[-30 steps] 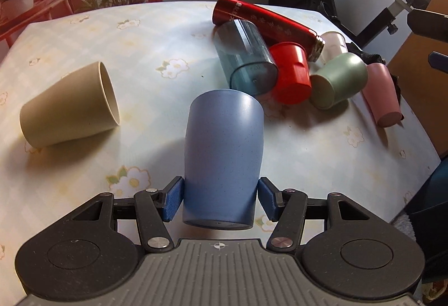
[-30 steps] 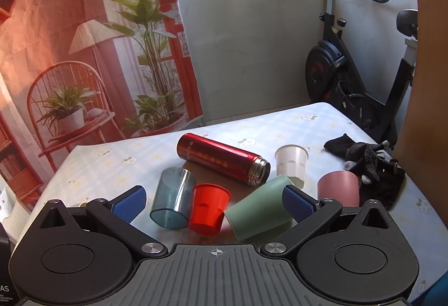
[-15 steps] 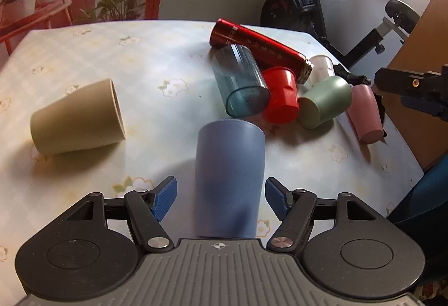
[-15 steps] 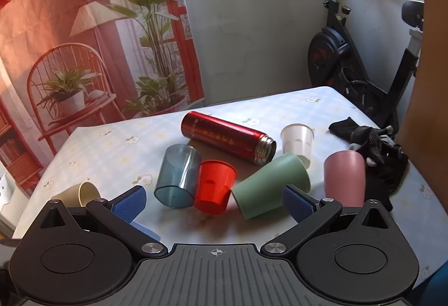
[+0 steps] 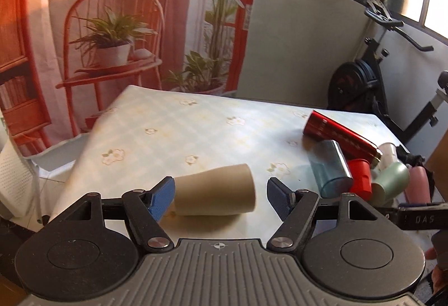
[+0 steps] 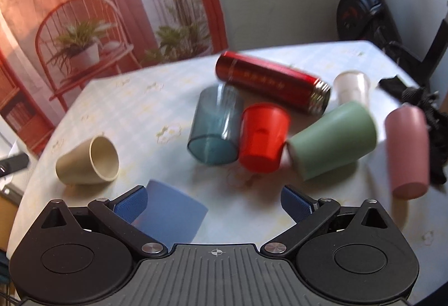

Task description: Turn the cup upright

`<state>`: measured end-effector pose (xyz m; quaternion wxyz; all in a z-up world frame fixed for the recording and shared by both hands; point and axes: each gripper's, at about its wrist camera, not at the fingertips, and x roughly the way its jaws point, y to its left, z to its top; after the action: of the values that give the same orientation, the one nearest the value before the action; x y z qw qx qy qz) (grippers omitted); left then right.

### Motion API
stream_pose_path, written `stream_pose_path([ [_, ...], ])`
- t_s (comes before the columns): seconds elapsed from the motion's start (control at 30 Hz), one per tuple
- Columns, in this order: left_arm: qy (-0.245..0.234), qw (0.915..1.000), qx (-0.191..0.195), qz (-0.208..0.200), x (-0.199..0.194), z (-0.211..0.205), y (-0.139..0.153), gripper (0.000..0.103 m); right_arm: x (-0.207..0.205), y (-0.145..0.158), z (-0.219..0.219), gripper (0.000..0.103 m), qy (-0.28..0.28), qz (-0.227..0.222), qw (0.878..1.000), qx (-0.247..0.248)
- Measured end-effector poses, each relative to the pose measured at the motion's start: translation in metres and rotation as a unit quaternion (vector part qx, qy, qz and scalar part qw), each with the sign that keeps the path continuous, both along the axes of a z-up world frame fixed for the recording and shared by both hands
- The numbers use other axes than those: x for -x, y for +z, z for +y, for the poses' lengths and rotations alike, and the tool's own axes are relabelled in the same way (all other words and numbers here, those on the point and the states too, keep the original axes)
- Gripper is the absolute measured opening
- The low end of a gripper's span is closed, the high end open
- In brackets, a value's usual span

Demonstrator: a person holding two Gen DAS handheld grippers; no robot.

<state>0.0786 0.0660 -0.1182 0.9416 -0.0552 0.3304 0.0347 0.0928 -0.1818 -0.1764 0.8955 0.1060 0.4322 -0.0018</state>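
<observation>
Left gripper [image 5: 220, 197] has let go of the blue cup [image 6: 170, 215] and pulled back and up: a second ago its pads flanked that cup, half a second ago they were already spread, now the cup is out of the left view entirely. Fingers wide open, holding nothing. The left camera now looks across the table [image 5: 196, 121] at the beige cup [image 5: 215, 194], which sits between the open pads, on its side with the rim to the right; whether the left pad touches it I can't tell.

Right gripper [image 6: 214, 202] has tilted down toward the table; earlier it looked more level at the wall. Fingers open, empty.

Blue cup: matte, speckled, standing at the near table edge just behind the right gripper's left pad [image 6: 131, 203]. Only part of its wall shows and the frame is blurred, so rim-up or rim-down can't be told.

Rest of the pile unchanged: teal cup [image 6: 215, 128], red cup [image 6: 263, 138], green cup [image 6: 333, 138] and pink cup [image 6: 407, 149] all lying down, red flask [image 6: 271, 82] behind them, white cup [image 6: 351, 86] beside the flask's mouth.
</observation>
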Motion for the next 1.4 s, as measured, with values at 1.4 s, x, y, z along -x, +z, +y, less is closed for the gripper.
stream_pose_path([
  [1.4,0.041,0.9990,0.016,0.003,0.030,0.022,0.001,0.078,-0.010,-0.025,0.016,0.071,0.035,0.024,0.995,-0.093],
])
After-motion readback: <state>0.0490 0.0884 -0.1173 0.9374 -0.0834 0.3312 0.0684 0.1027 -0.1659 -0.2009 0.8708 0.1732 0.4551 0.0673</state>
